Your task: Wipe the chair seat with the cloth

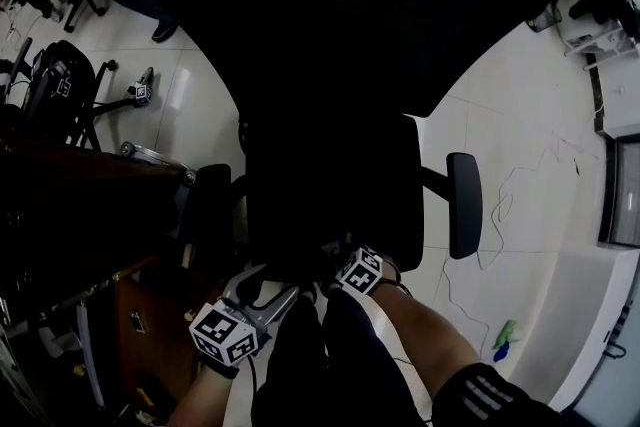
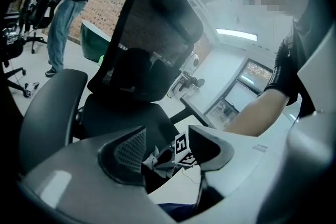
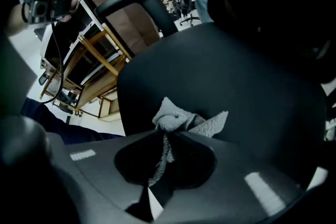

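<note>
Right gripper is pinching the cloth on the chair seat.
It's bunching just beyond the clamped jaws; left gripper is gaping, holding nothing.

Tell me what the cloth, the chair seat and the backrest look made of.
Cloth: pale grey terry or microfibre, judging by its fuzzy looped nap; soft, bunched in the right claw. Chair seat: black, matte, probably fabric over padding; weave not visible. Backrest: black mesh in a hard frame; the wall behind shows through.
</note>
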The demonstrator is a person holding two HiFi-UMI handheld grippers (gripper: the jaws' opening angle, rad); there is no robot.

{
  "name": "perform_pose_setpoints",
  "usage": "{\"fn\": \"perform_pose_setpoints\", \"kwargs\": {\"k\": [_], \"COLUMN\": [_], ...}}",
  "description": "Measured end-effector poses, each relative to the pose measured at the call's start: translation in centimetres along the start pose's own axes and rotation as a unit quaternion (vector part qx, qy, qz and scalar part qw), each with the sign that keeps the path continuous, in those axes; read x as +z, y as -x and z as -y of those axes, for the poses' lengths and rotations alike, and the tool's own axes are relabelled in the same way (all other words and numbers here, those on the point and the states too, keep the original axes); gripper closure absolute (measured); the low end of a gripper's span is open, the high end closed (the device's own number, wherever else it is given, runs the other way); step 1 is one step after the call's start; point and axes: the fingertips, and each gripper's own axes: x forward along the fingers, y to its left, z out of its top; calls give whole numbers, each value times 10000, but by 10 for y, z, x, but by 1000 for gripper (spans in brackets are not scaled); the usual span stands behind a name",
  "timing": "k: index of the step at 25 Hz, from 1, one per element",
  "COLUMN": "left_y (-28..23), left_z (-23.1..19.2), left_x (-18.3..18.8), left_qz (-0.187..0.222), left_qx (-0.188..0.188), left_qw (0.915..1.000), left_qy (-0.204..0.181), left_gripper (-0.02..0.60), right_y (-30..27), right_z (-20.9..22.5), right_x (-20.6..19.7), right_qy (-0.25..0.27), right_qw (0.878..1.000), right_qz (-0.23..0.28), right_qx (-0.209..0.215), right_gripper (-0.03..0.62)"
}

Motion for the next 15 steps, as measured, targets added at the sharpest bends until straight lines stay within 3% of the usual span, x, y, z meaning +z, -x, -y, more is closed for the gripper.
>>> {"fn": "perform_pose_setpoints", "kwargs": {"k": [7, 12, 15], "left_y": [-36, -51, -52], "left_z": [36, 50, 57], "left_x": [15, 23, 31], "left_qz": [-135, -185, -197], "left_qx": [-374, -472, -444], "left_qw": [9990, 9982, 9982], "left_qy": [-216, -315, -347], "left_gripper": [307, 307, 307], "right_y": [69, 87, 100], "right_z": [78, 91, 88], "right_x": [-102, -113, -91], "right_qy": [-1098, -1064, -1281], "right_qw": [9901, 9887, 9856], "right_qz": [-85, -25, 417], "right_qx": [-867, -1056, -1027], "right_gripper": [553, 553, 553]}}
